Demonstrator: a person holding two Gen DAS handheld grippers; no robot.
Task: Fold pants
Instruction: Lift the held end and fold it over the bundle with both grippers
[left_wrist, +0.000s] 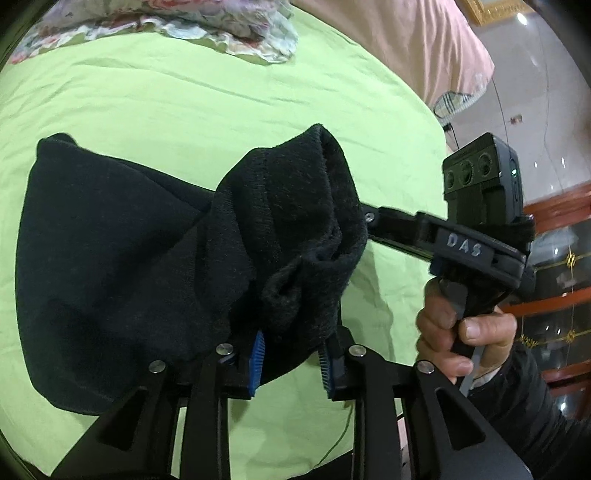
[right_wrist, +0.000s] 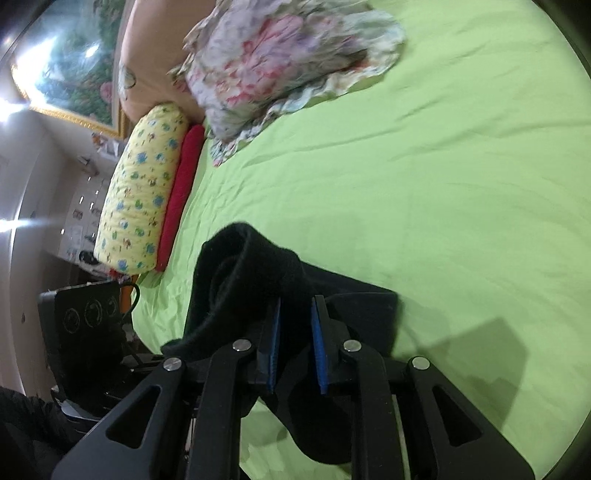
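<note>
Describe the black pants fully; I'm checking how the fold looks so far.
The black pants look like thick, fleecy knit with a stitched, ribbed hem. They lie partly bunched on the green sheet, one end lifted off it. The left claw has a fold of cloth between its blue pads, and the right claw likewise has black cloth between its pads. How many layers are stacked cannot be told.

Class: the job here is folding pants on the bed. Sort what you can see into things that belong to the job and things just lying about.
Belongs to the job:
black pants
left gripper
right gripper
green sheet

Just lying about:
floral cloth
yellow patterned pillow
red pillow
</note>
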